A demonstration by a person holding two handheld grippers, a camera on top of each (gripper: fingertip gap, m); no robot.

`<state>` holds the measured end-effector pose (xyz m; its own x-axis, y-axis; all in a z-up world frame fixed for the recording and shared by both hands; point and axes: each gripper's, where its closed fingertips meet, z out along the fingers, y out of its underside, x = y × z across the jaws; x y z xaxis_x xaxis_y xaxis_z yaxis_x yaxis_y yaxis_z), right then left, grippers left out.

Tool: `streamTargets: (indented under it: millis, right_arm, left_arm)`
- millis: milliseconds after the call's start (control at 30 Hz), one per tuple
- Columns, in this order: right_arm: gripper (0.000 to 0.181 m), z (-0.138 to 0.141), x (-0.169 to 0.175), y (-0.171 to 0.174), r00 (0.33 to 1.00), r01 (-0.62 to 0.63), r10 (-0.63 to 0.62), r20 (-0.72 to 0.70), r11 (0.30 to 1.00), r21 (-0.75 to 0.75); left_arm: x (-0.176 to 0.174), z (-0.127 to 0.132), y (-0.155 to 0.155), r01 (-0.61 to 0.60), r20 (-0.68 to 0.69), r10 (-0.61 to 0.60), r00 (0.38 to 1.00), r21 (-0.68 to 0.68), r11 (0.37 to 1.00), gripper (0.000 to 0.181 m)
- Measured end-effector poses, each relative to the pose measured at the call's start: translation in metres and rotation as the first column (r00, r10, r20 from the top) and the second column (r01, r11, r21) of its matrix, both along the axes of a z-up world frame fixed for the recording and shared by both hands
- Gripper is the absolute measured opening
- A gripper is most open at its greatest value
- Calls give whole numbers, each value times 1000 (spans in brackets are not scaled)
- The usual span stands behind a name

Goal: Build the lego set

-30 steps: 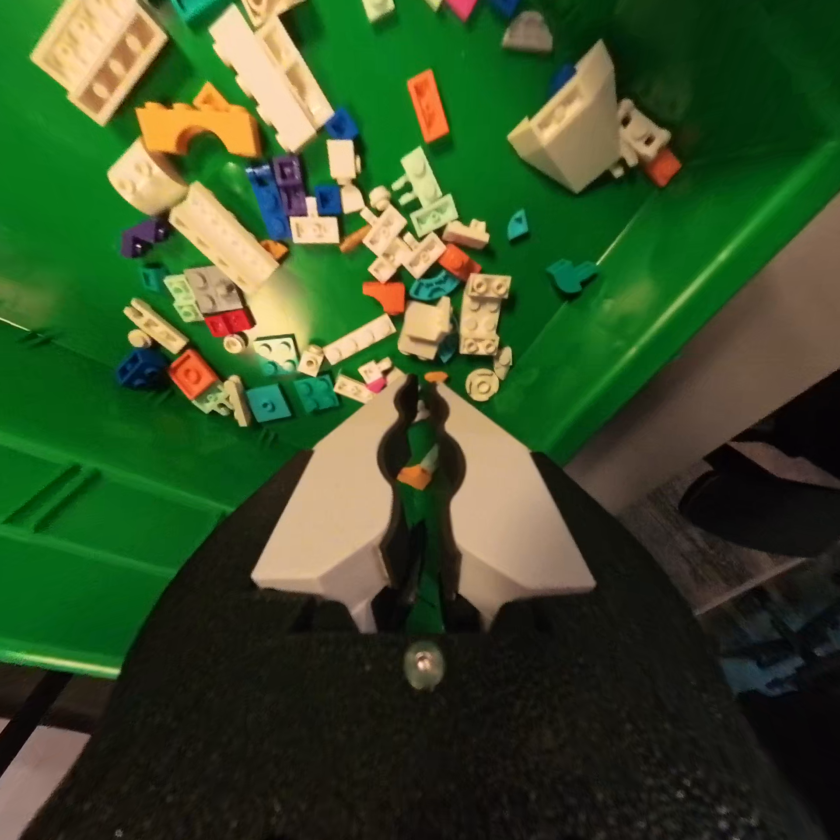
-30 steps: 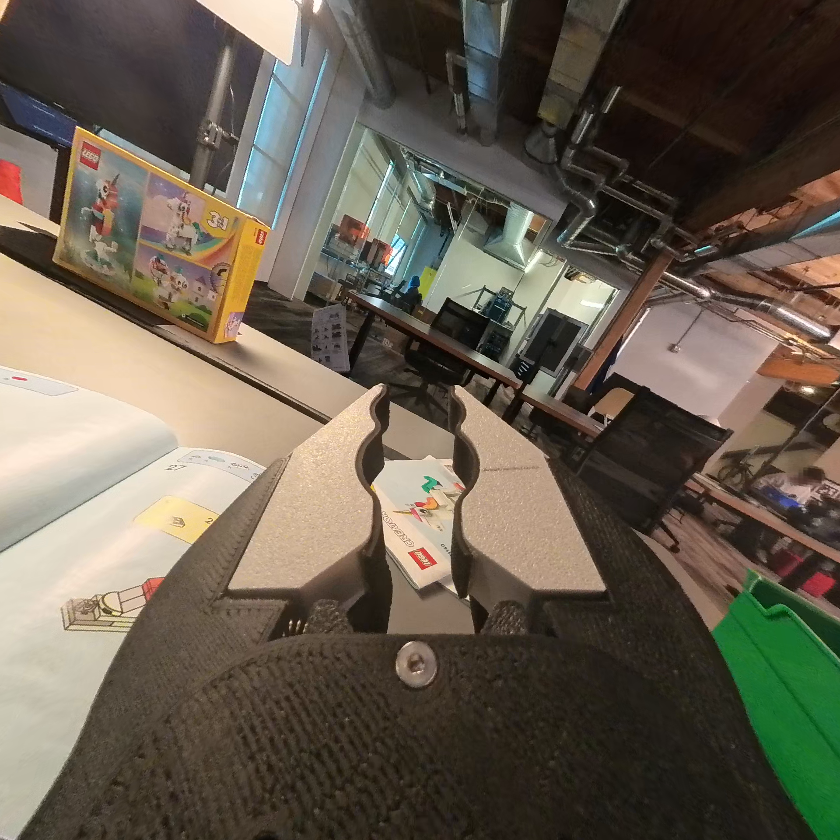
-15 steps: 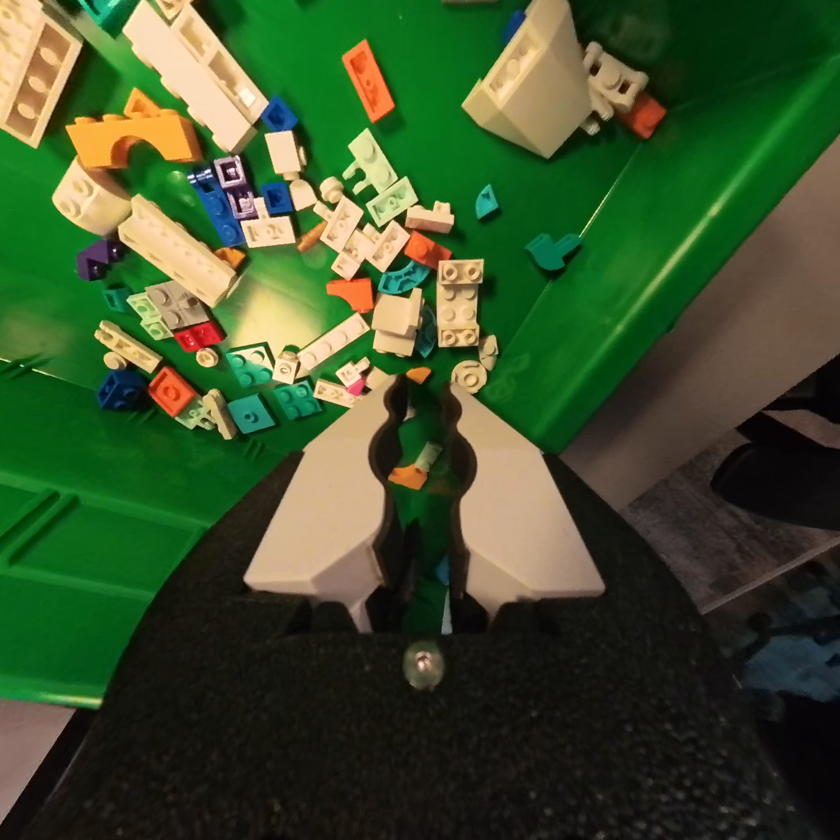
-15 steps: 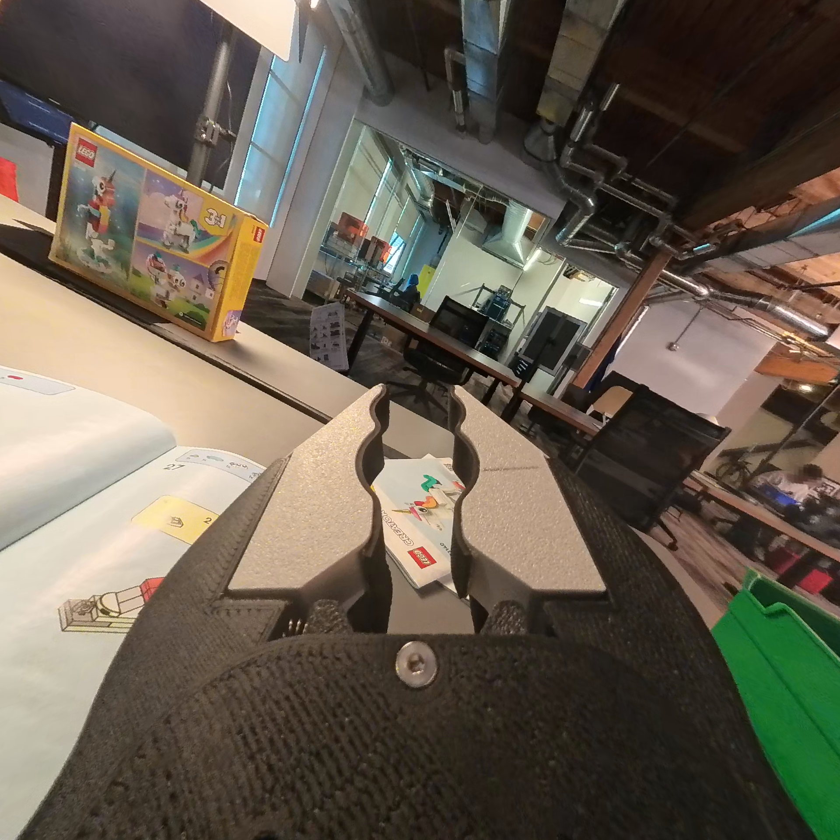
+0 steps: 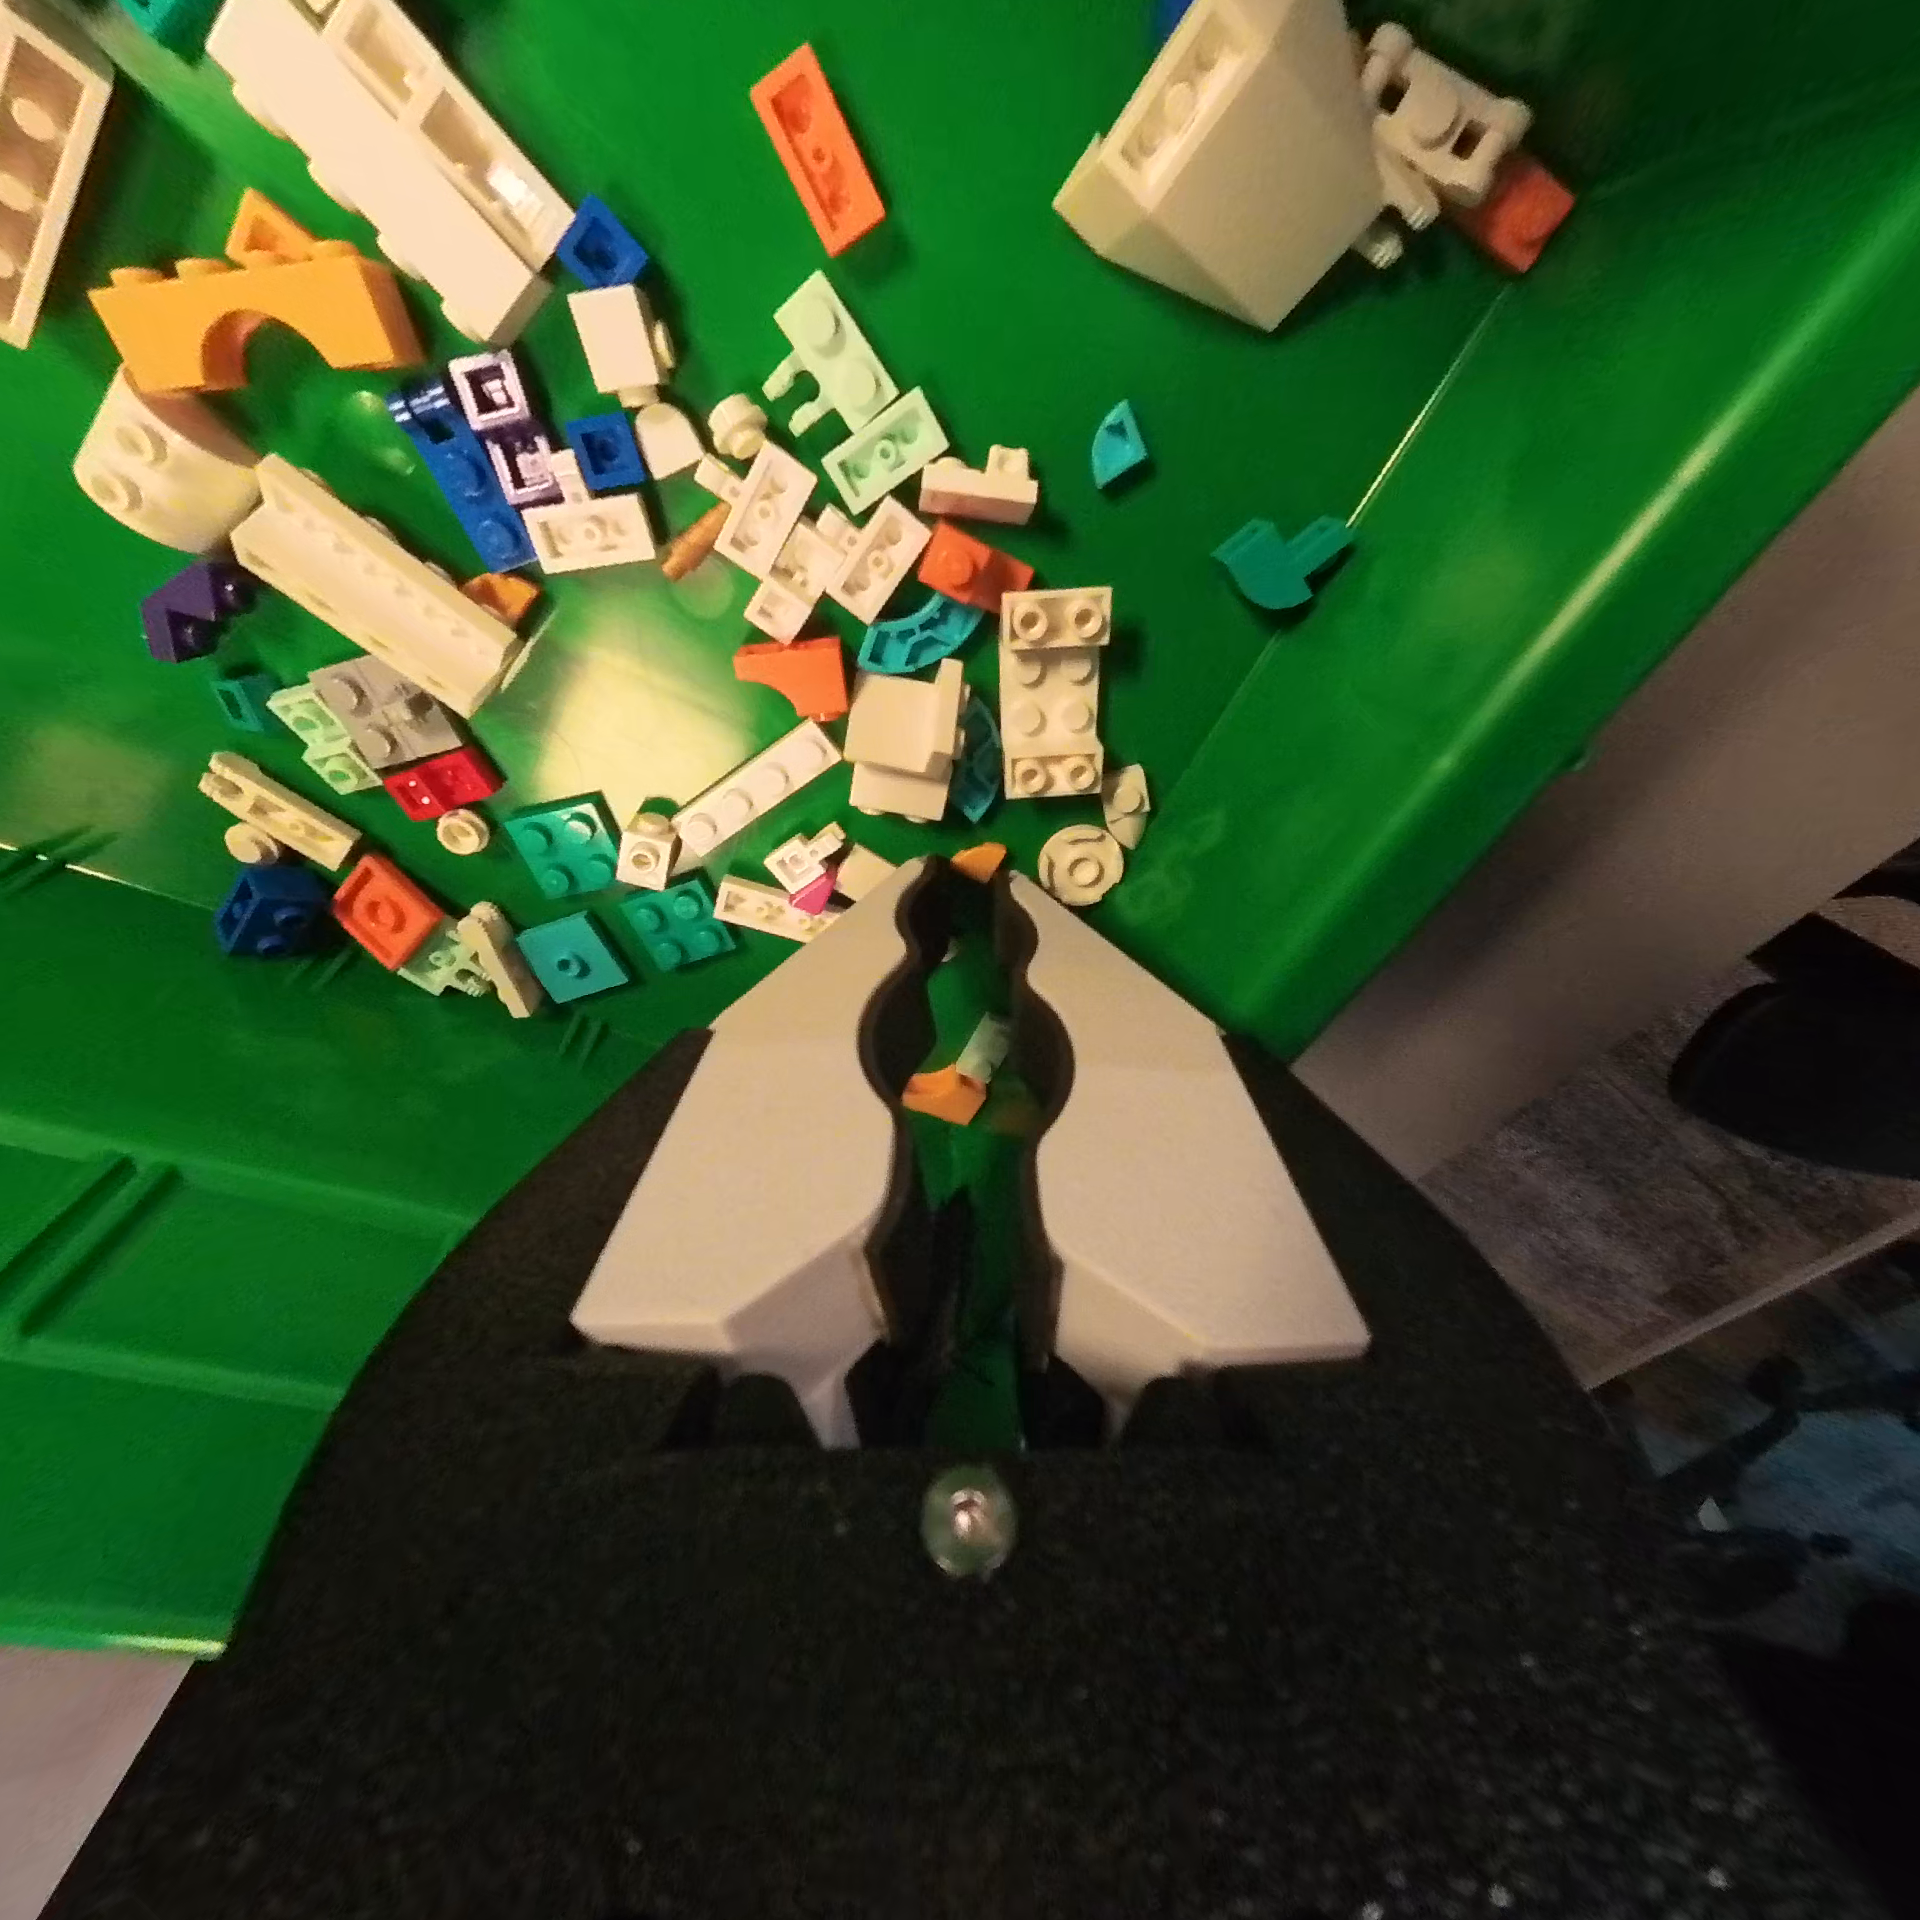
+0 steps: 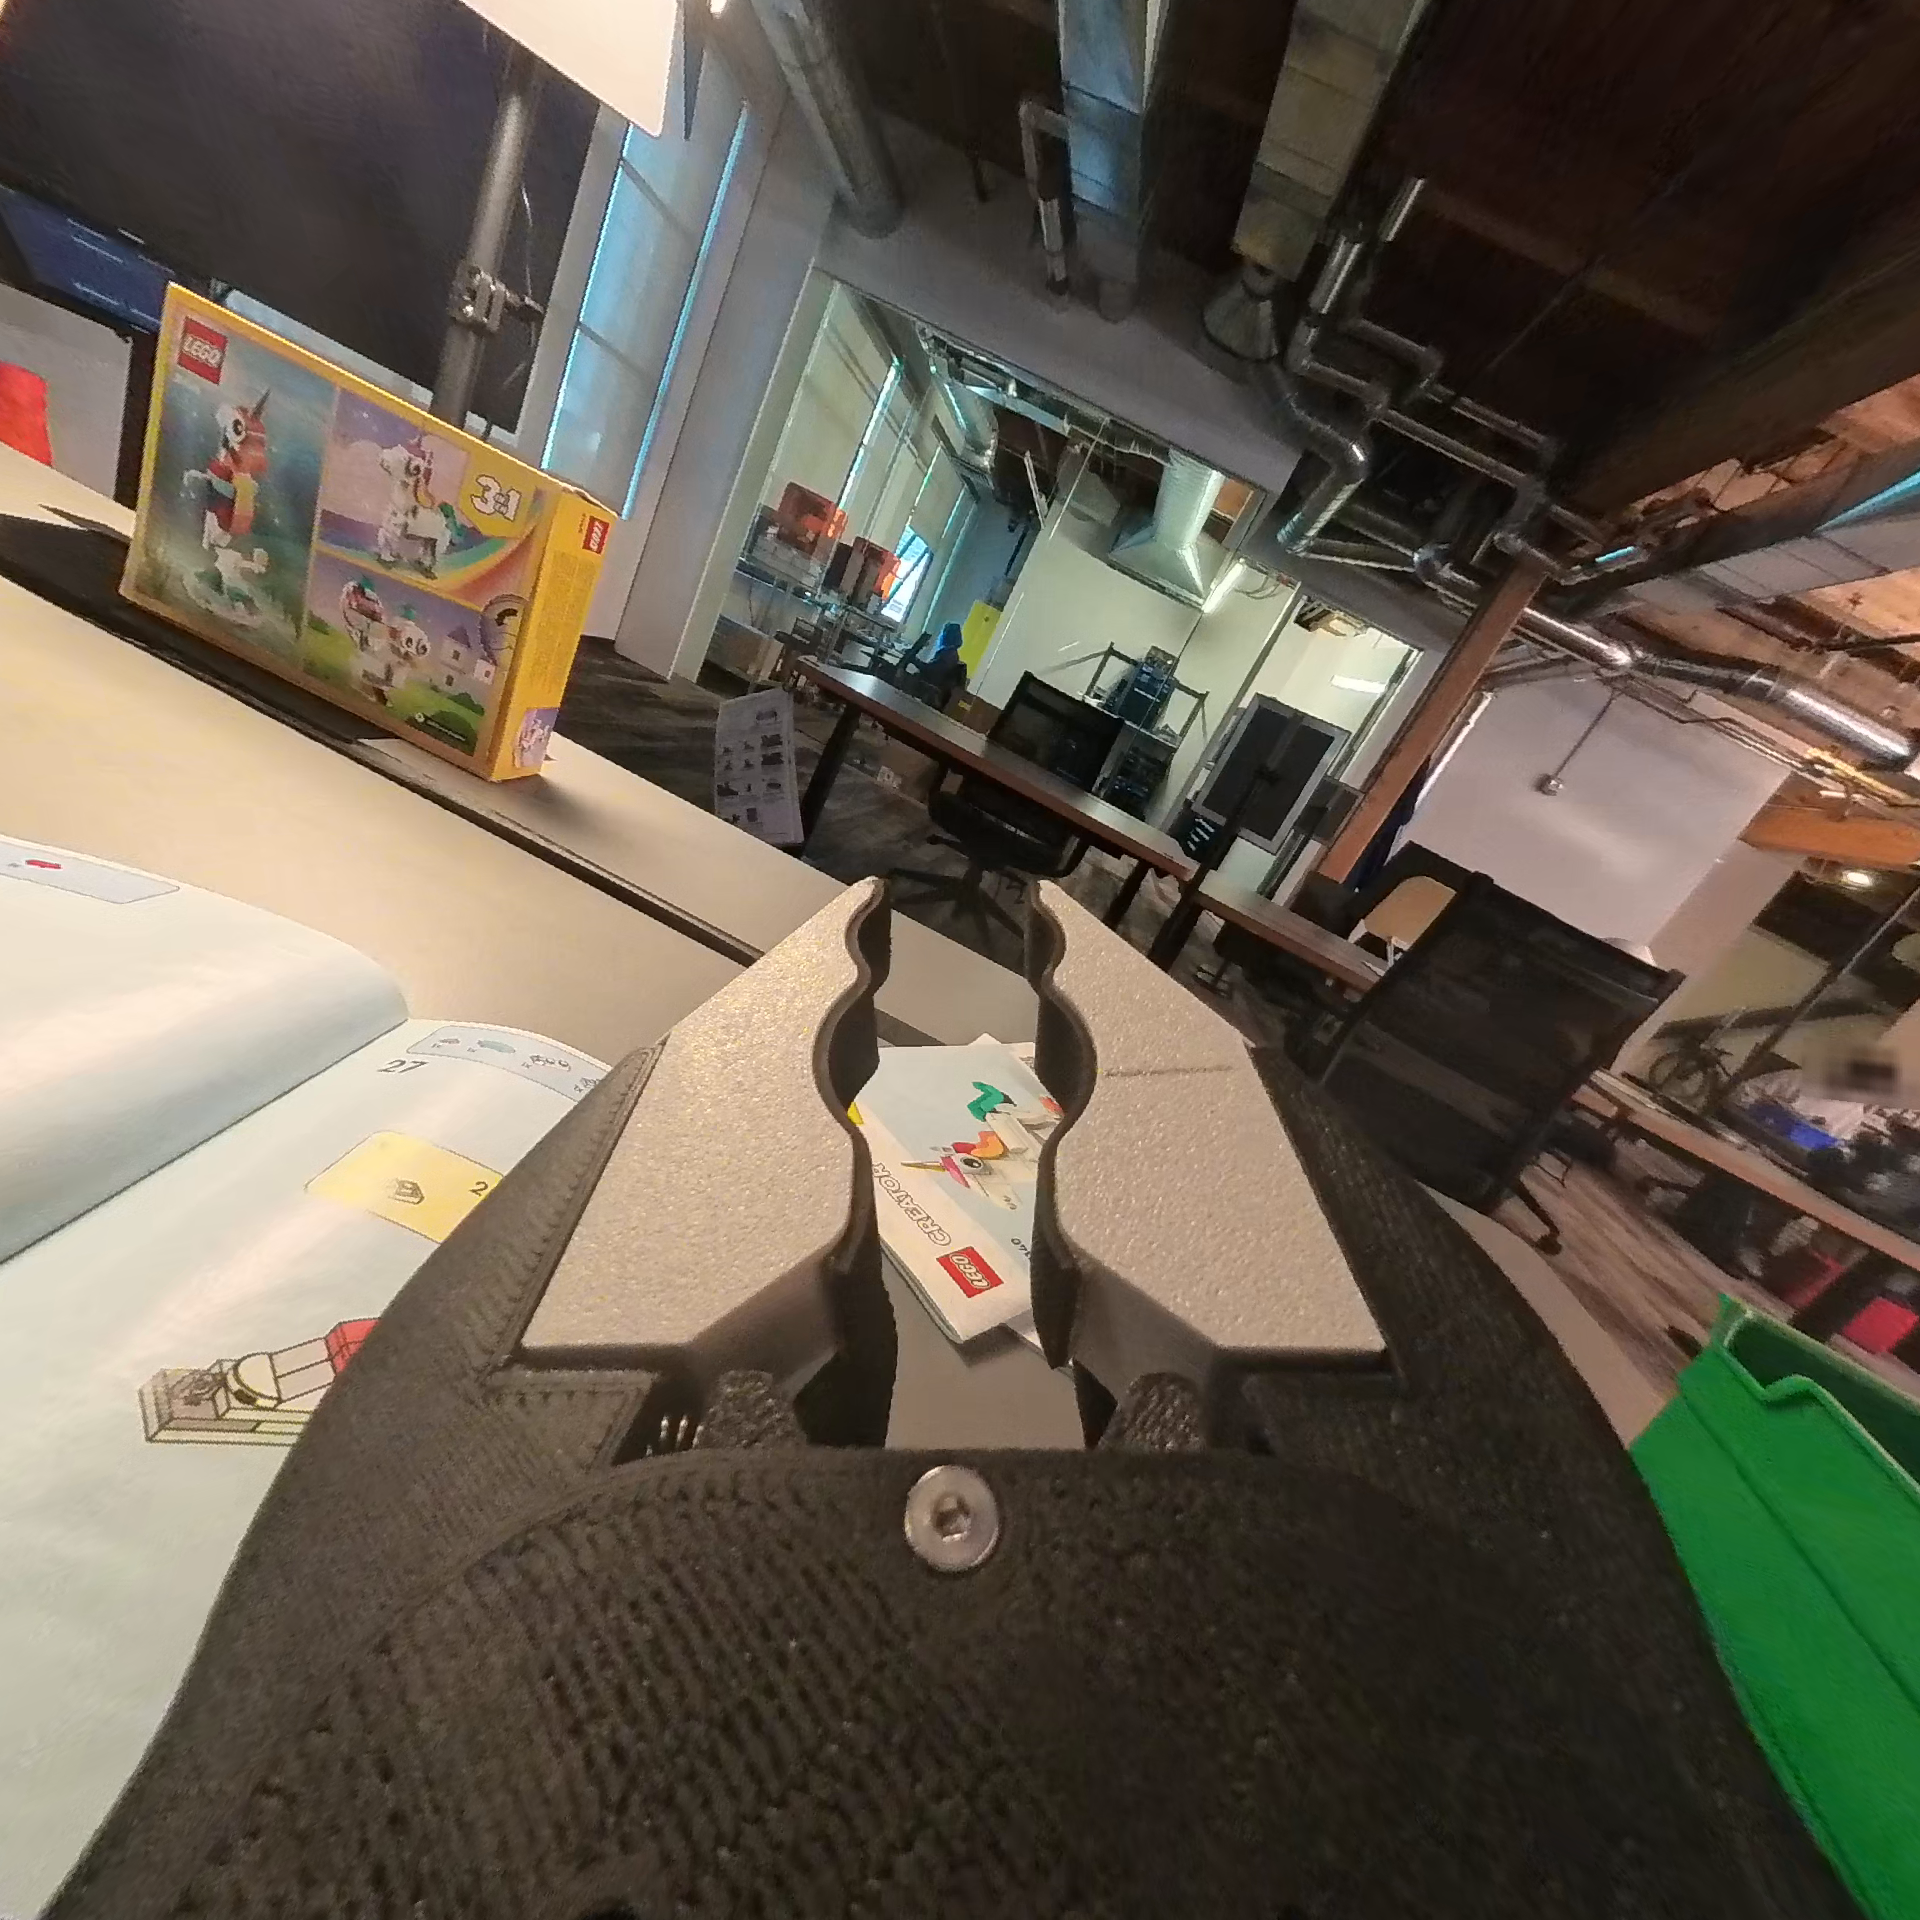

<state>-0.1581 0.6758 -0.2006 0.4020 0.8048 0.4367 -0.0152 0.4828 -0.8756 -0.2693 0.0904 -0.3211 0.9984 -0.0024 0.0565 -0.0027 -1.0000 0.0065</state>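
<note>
The green bin (image 5: pixel 1455 644) fills most of the left wrist view, its floor strewn with loose bricks and its wall running from about 2 o'clock down toward 5 o'clock; in the right wrist view only a corner of the green bin (image 6: pixel 1787 1475) shows at 4 o'clock. On the grey table (image 6: pixel 312 831) the yellow set box (image 6: pixel 353 582) stands upright at 10 o'clock, the open instruction booklet (image 6: pixel 156 1195) lies at 8 o'clock, and a smaller leaflet (image 6: pixel 966 1174) lies flat, seen through the gap of the right gripper (image 6: pixel 958 914), whose jaws stand apart with nothing between them. The left gripper (image 5: pixel 966 894) hangs over the bin at its near wall, jaws a narrow slot apart; small orange and pale pieces (image 5: pixel 961 1070) show in that slot, but I cannot tell whether they are pinched or merely lie on the bin floor behind. Among the bricks, a large white sloped piece (image 5: pixel 1216 177) sits at 1 o'clock, a long white brick (image 5: pixel 395 156) at 11 o'clock, and an orange arch (image 5: pixel 249 312) at 10 o'clock, touching a white round brick (image 5: pixel 156 468) below it. A white studded plate (image 5: pixel 1049 696) lies near centre, just above the fingertips, with a teal hooked piece (image 5: pixel 1278 561) apart at 2 o'clock.
</note>
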Motion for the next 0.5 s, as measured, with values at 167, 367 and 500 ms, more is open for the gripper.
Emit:
streamTargets:
  millis: [167,367,500]
  right_arm:
    - [24,0,0,-1,1000,-3,3,2,1000,0]
    - [24,0,0,-1,1000,-8,8,-3,1000,-5]
    - [24,0,-2,-4,1000,-28,28,-6,1000,-11]
  left_arm:
    - [0,0,1,23,-19,-23,1000,4,1000,6]
    - [4,4,4,60,-55,-57,997,47,997,5]
    - [1,21,5,22,-125,-11,992,91,996,5]
